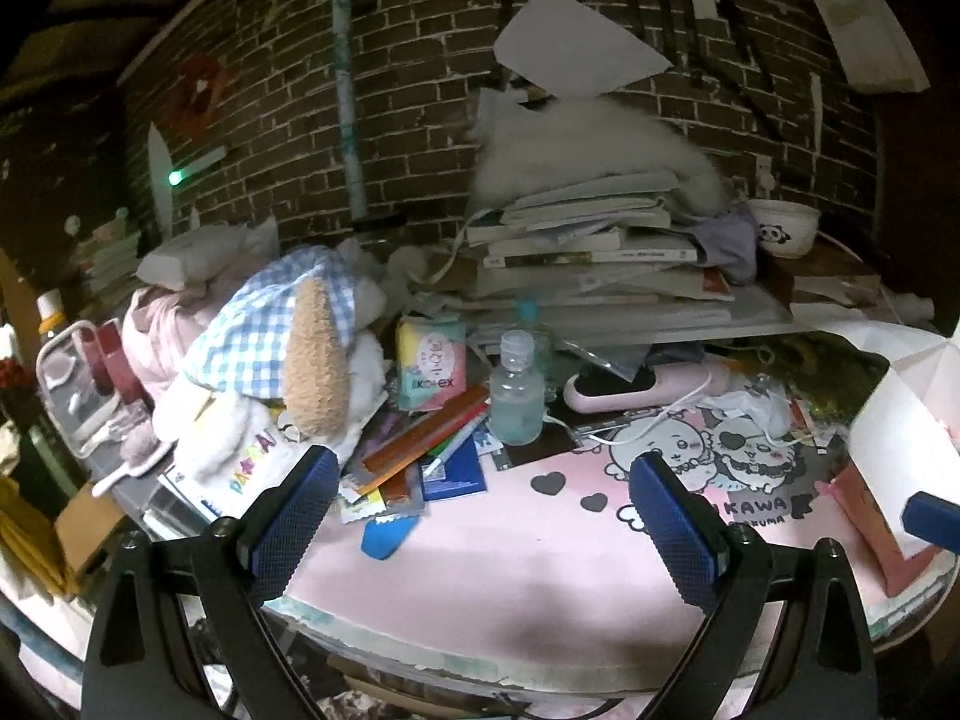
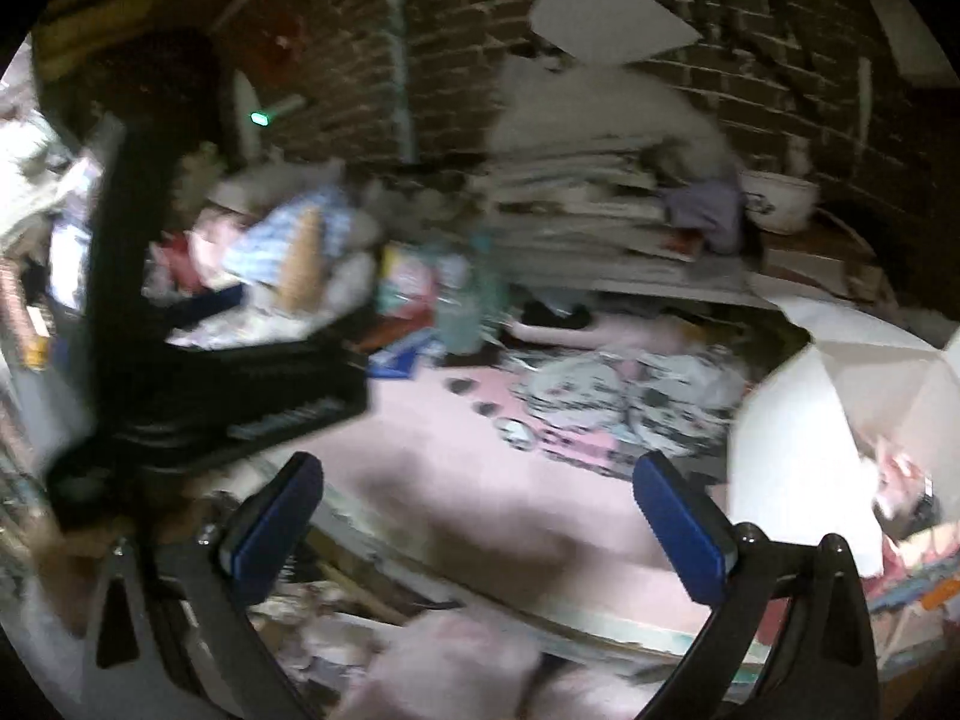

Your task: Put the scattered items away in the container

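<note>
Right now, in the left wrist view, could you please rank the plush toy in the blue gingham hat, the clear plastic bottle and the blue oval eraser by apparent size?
1. Plush toy in the blue gingham hat, largest.
2. Clear plastic bottle.
3. Blue oval eraser, smallest, though it lies nearest the camera.

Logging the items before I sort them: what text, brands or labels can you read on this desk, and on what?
"Kotex" on the pink and teal packet beside the clear bottle.
"KAWA", cut off at its start, on the pink desk mat; the smaller line beneath is only partly legible.
Colourful letters on the plush toy's white cloth: not clearly readable.
Book spines in the stack: too small.
Right wrist view: too blurred to read.
</note>
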